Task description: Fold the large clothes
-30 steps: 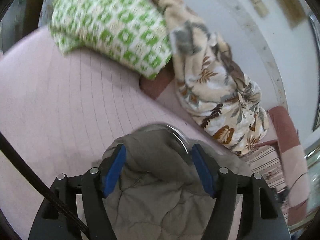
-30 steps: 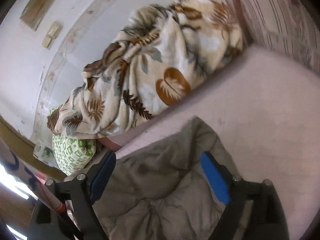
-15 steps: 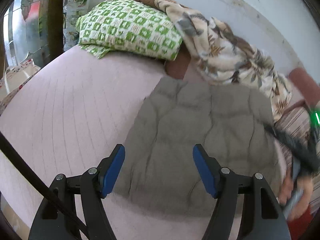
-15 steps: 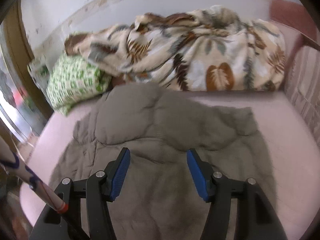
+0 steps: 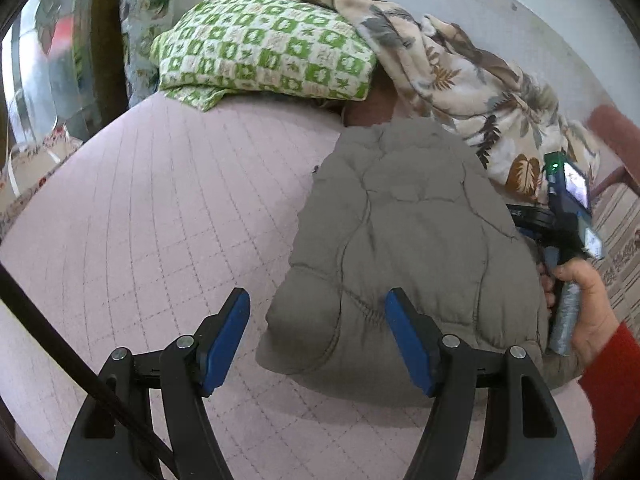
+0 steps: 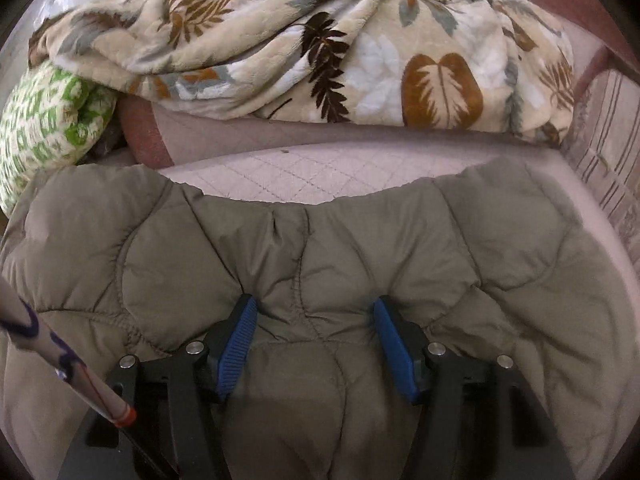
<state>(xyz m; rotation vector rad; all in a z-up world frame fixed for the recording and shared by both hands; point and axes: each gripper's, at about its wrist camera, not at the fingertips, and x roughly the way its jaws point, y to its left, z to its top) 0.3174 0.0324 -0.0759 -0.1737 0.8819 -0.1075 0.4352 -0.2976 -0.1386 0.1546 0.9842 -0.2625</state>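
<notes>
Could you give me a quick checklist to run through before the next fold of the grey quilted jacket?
1. Left tool empty and open: ok; its jaws are spread over the near left edge of the grey quilted jacket.
2. Right tool free of fabric: cannot tell; its jaws are apart with quilted cloth bulging between them.
3. Jacket lying flat on the pink mattress: ok, apart from puffy quilting.
4. Bare mattress beside the jacket for folding: ok, on the left.
5. Jacket separate from the leaf-print blanket: ok in the right wrist view, where a strip of mattress shows between them.
</notes>
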